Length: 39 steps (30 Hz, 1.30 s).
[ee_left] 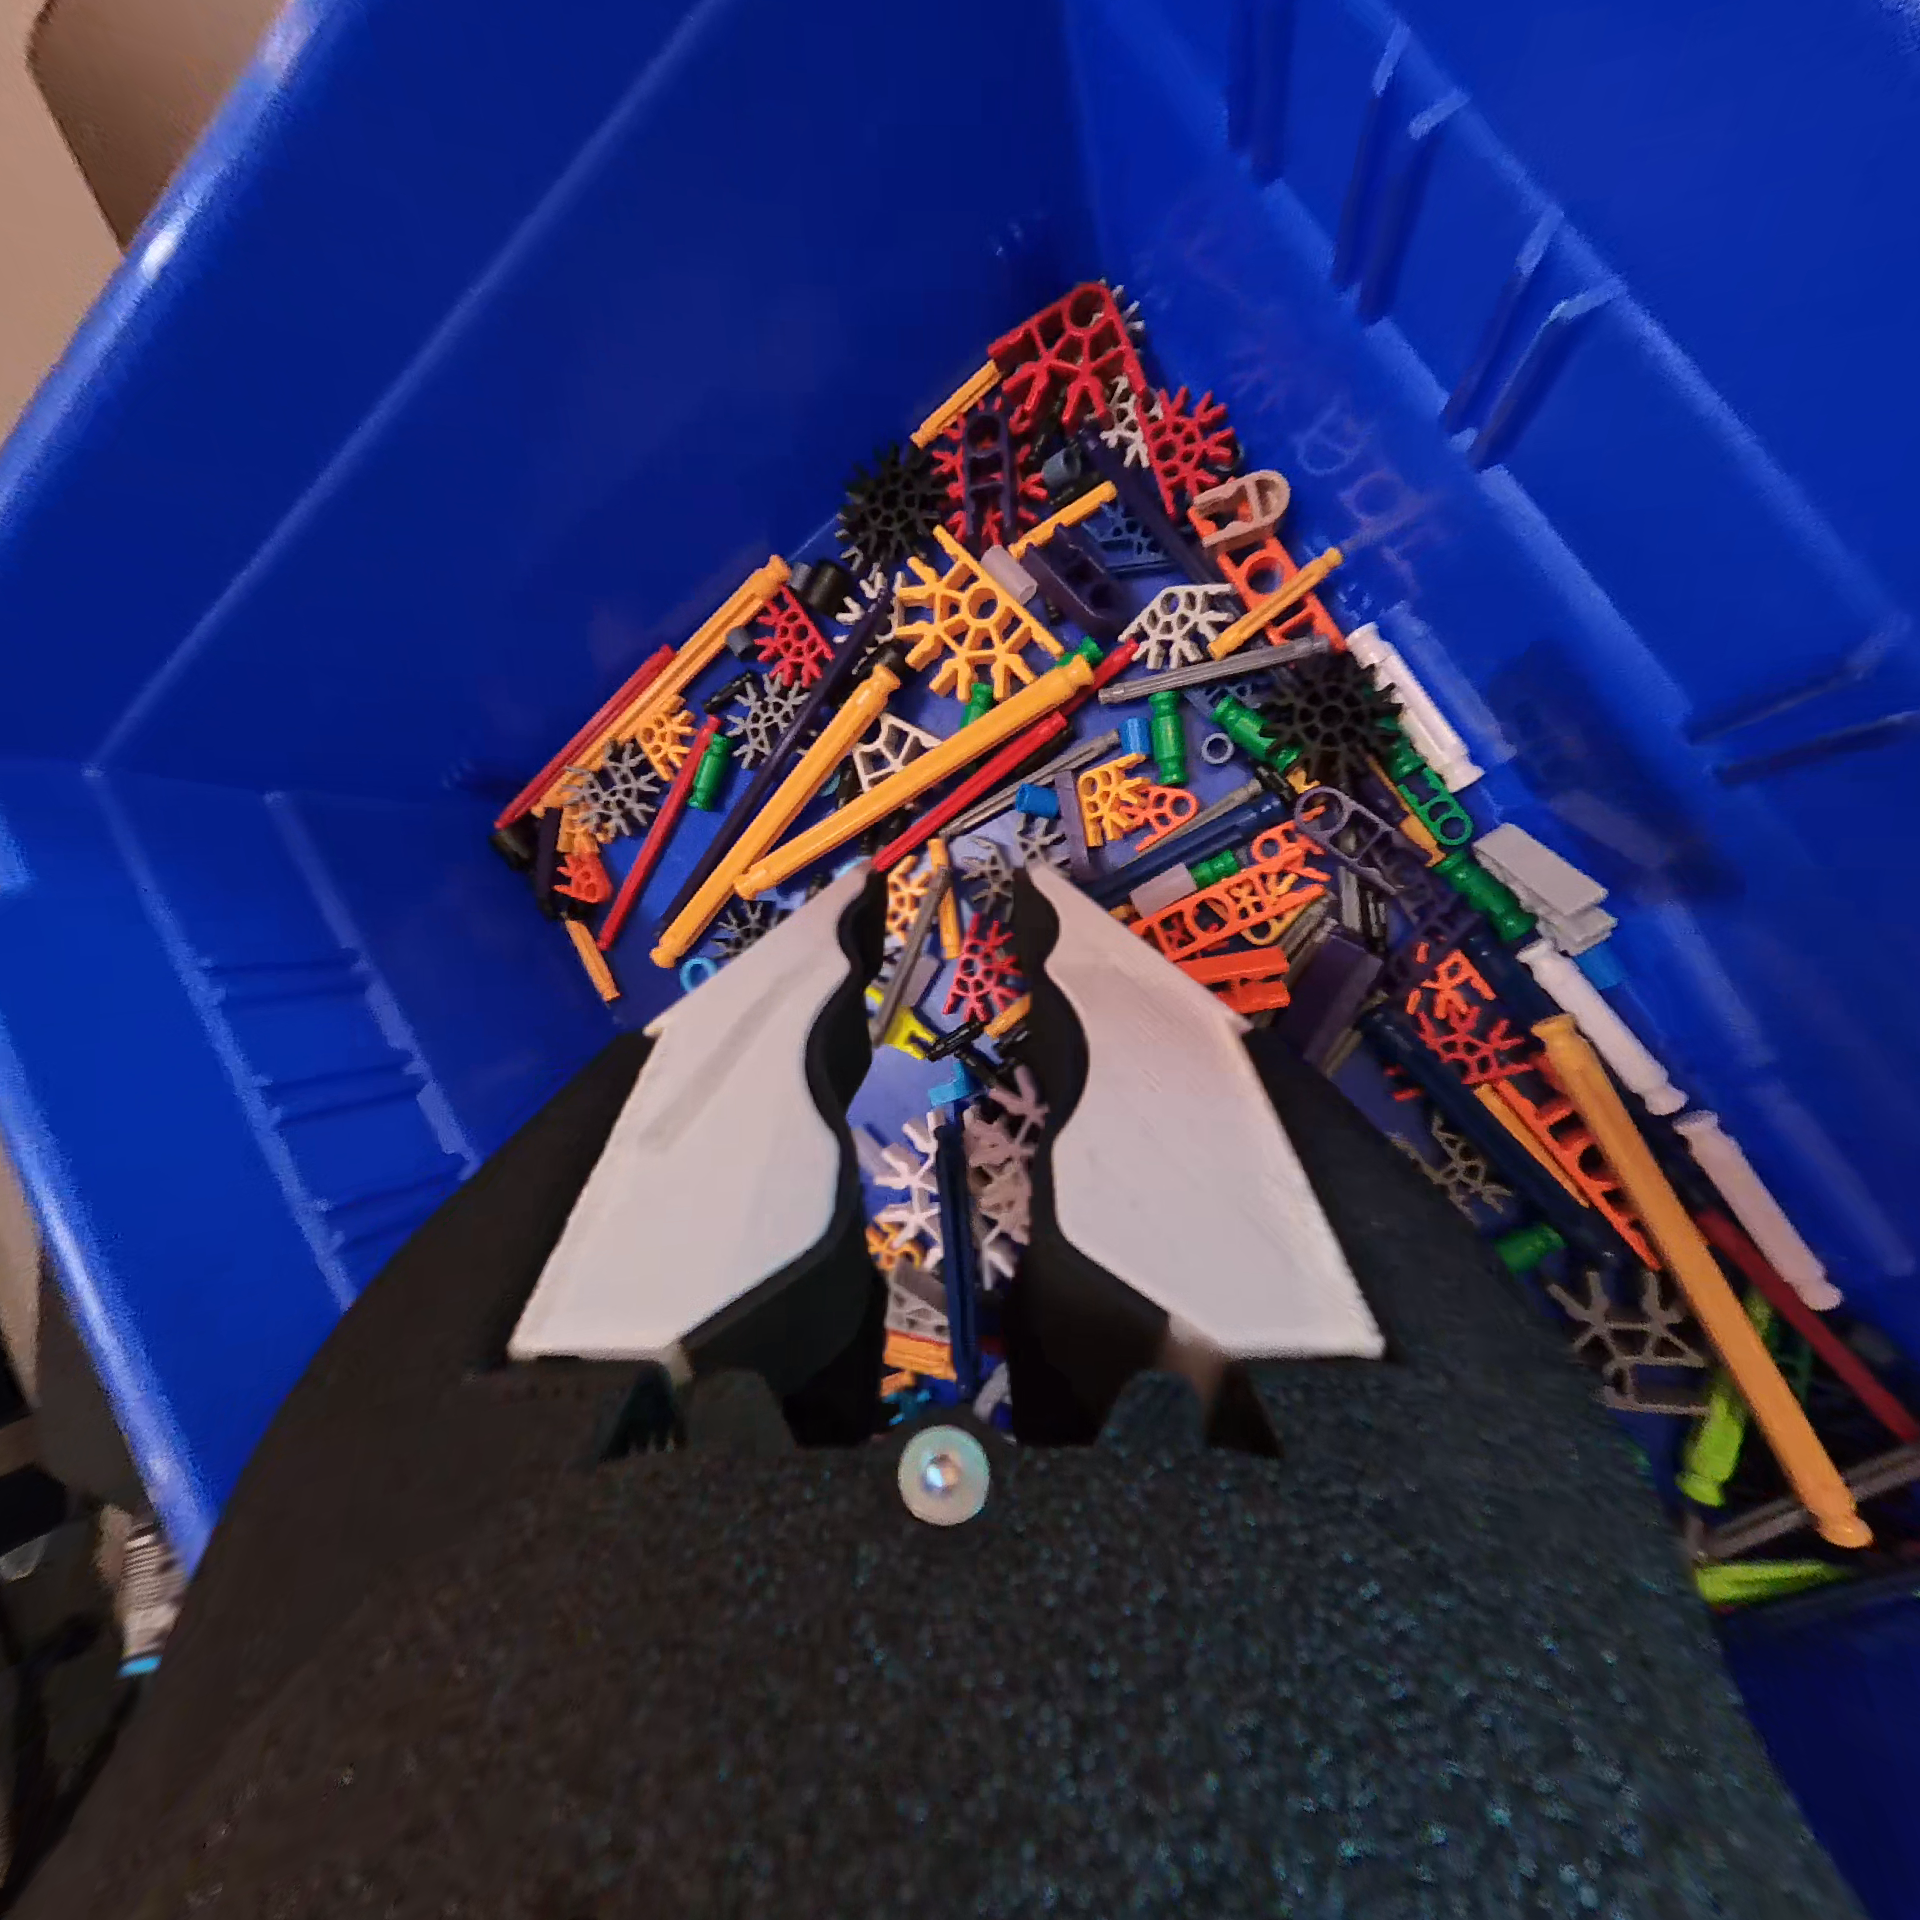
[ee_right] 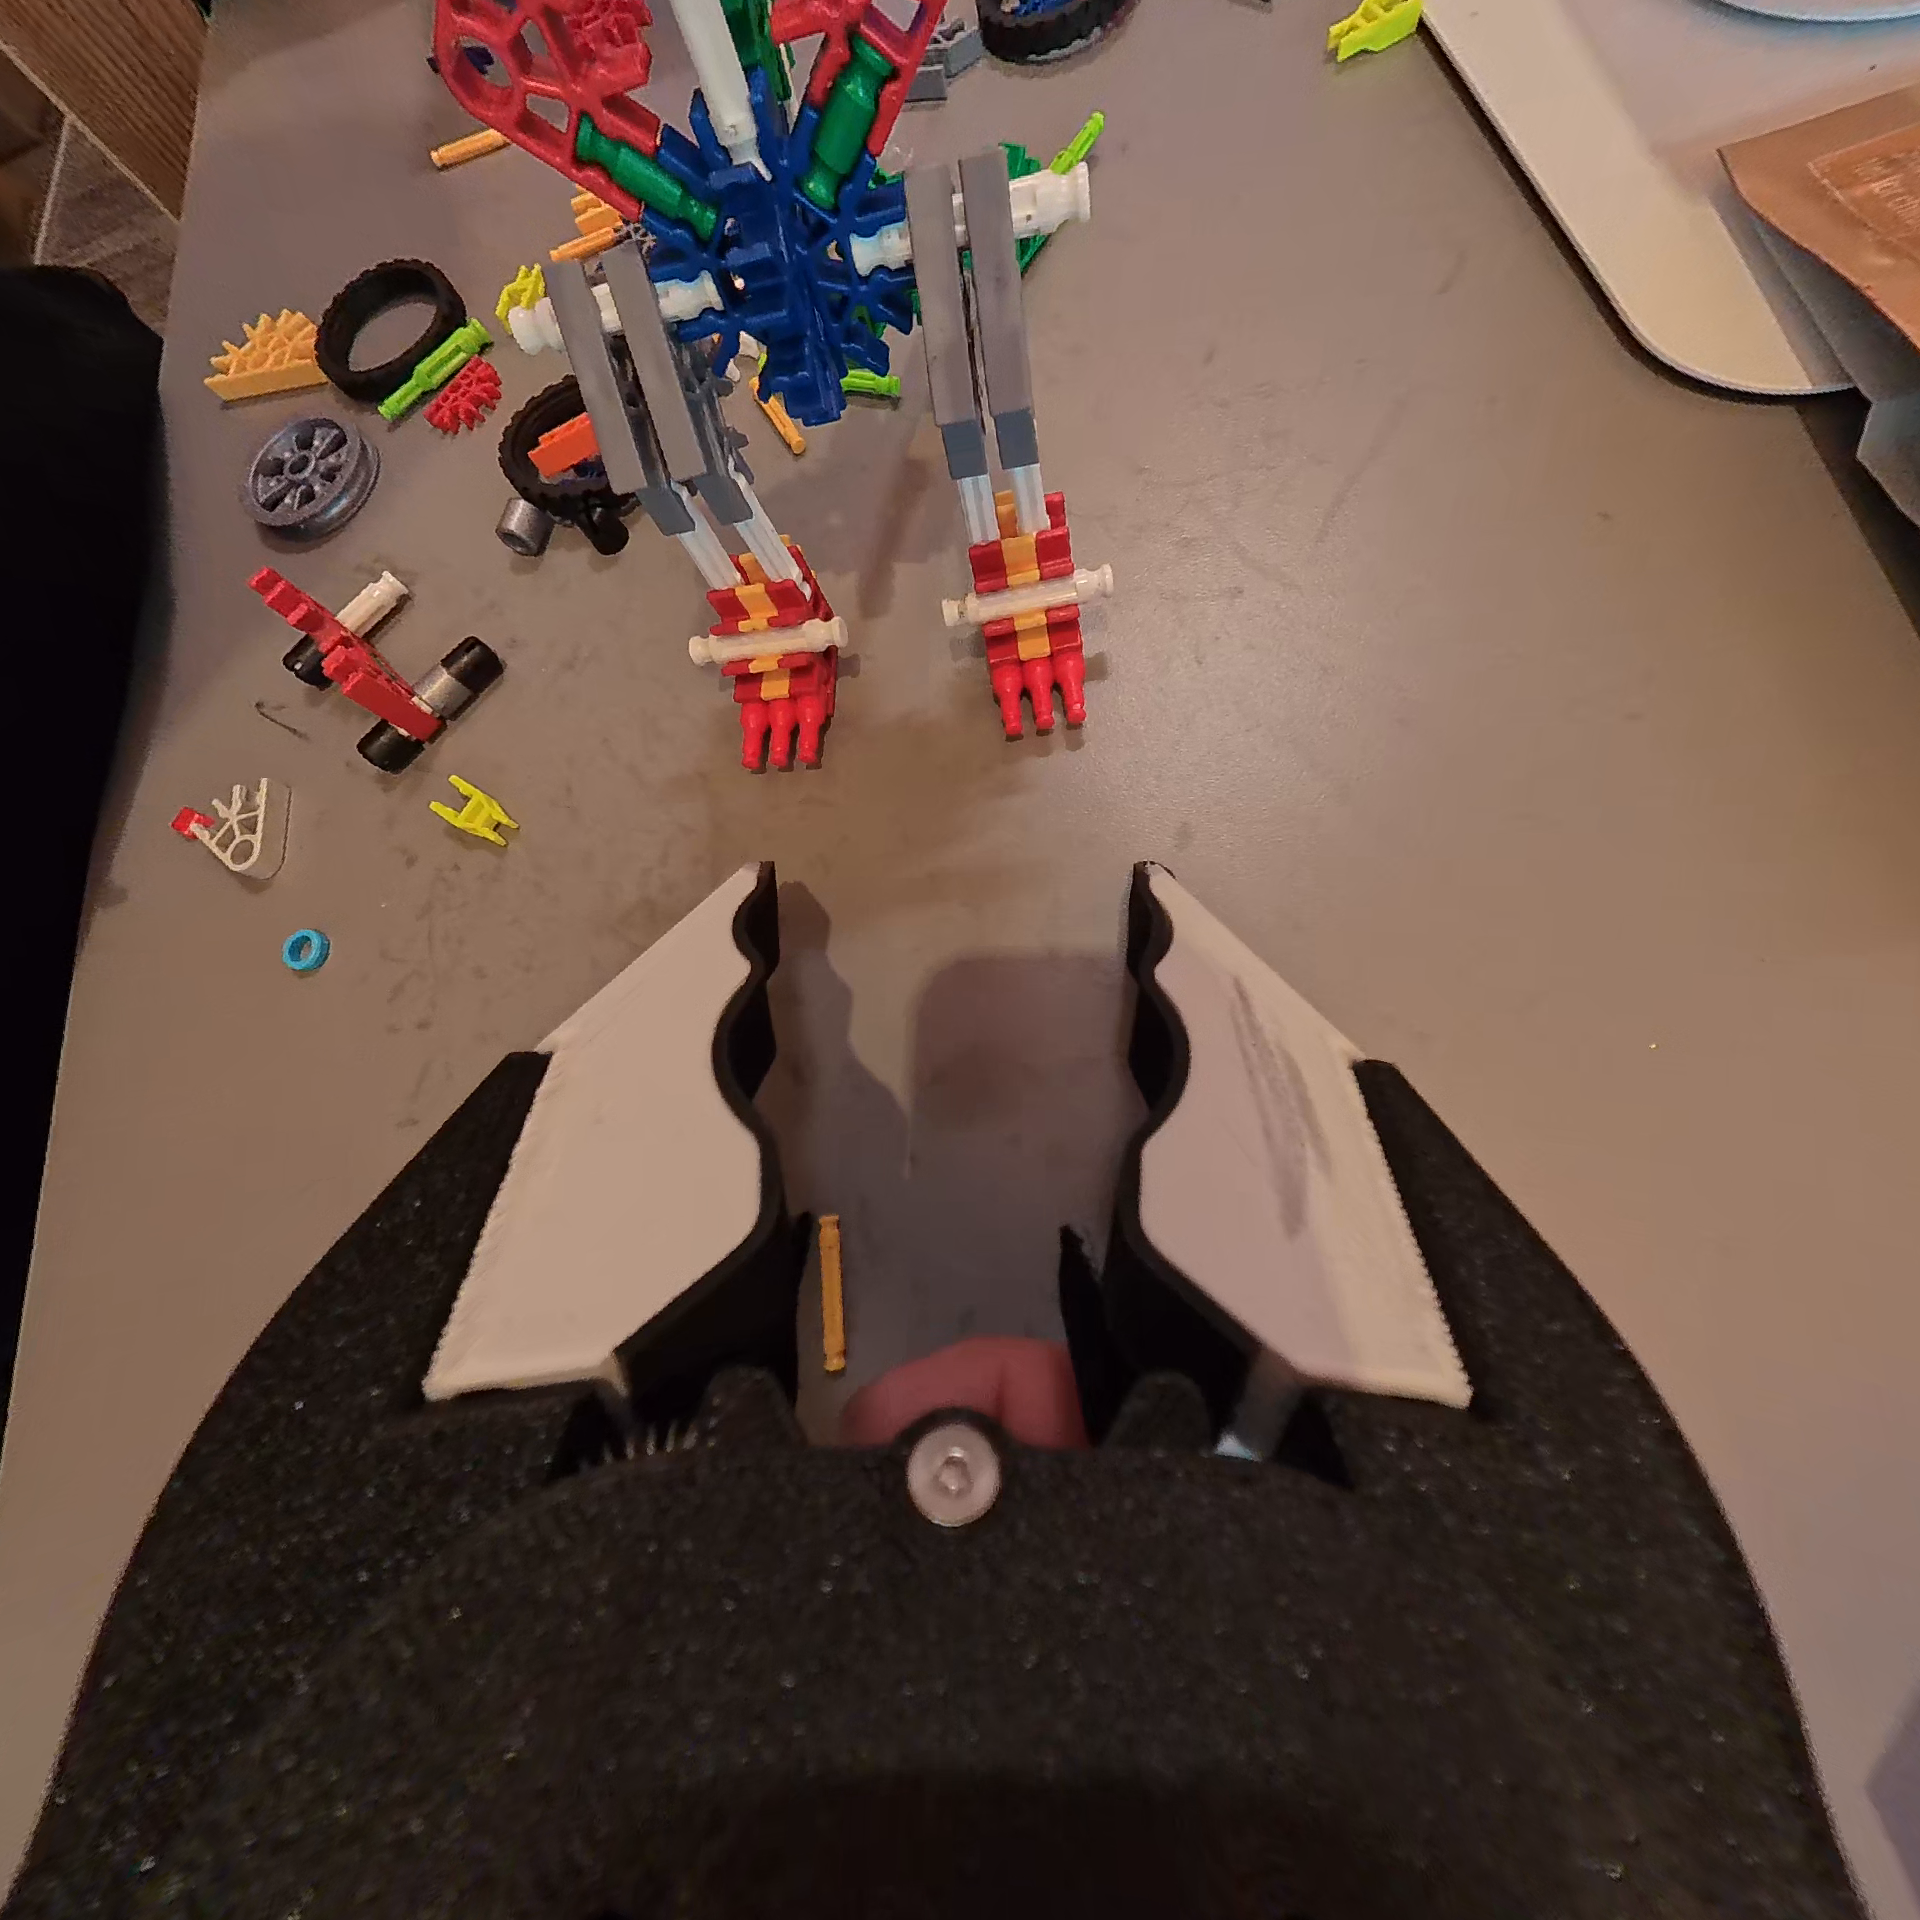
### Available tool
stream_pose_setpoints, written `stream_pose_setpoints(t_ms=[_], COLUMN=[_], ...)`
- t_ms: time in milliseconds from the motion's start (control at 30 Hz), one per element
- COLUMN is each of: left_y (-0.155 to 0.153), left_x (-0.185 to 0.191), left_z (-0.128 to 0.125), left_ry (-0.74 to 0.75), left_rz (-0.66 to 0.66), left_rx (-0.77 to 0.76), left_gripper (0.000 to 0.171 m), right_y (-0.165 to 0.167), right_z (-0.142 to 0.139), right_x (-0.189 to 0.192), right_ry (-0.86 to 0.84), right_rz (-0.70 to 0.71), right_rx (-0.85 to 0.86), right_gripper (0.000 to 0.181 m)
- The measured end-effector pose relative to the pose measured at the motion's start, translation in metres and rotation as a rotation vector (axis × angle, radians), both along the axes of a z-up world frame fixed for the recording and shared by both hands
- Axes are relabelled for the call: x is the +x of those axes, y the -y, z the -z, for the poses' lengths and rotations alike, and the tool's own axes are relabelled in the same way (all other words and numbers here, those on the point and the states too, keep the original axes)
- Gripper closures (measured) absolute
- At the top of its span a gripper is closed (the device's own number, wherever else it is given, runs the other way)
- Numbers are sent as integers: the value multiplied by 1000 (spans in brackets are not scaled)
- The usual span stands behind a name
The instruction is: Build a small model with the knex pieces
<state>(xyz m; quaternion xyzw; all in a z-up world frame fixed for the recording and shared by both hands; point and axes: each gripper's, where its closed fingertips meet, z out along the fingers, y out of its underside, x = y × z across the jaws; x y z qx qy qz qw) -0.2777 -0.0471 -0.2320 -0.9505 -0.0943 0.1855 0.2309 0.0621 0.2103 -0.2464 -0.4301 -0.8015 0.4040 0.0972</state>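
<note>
My left gripper (ee_left: 948, 883) hangs inside a blue plastic bin (ee_left: 623, 416), over a heap of small construction rods and connectors (ee_left: 1039, 727). Its jaws stand a little apart and hold nothing; a red connector (ee_left: 982, 971) lies on the heap between the fingers. My right gripper (ee_right: 954, 873) is open and empty above a grey table (ee_right: 1455, 831). In front of it stands a built figure (ee_right: 769, 260) with a blue hub, grey legs and two red feet (ee_right: 779, 665). A short orange rod (ee_right: 831, 1294) lies on the table between the right fingers.
Loose parts lie left of the figure: black tyres (ee_right: 390, 322), a grey wheel (ee_right: 310, 478), a small red wheeled piece (ee_right: 379, 670), a yellow-green clip (ee_right: 473, 810), a blue ring (ee_right: 307, 951). A white flat object (ee_right: 1621, 208) and brown paper (ee_right: 1839, 208) lie at the right. Left tips to right tips: about 45 cm. Between my right fingertips and the yellow-green clip (ee_right: 473, 810) there is roughly 8 cm.
</note>
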Motion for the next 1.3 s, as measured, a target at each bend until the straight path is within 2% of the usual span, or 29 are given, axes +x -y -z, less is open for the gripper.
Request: stream_pose_setpoints(t_ms=[333, 567, 767, 900, 1033, 1200, 1300], left_y=[6, 6, 7, 9, 7, -3, -8], left_x=[17, 23, 24, 30, 24, 7, 1], left_z=[14, 16, 18, 18, 11, 1, 1], left_ry=[106, 89, 78, 84, 40, -48, -125], left_rz=[44, 121, 158, 175, 164, 127, 171], left_rx=[-40, -65, -88, -113, -90, -41, -66], left_gripper=[156, 156, 170, 170, 168, 156, 154], right_y=[0, 0, 0, 0, 0, 0, 0], right_z=[0, 0, 0, 0, 0, 0, 0], right_x=[0, 1, 1, 1, 1, 1, 1], right_ry=[-2, -4, -5, -6, -5, -4, -4], right_rz=[-1, -1, -2, -3, -2, -2, -2], right_rx=[4, 7, 11, 12, 9, 8, 9], right_gripper=[114, 114, 113, 113, 113, 113, 113])
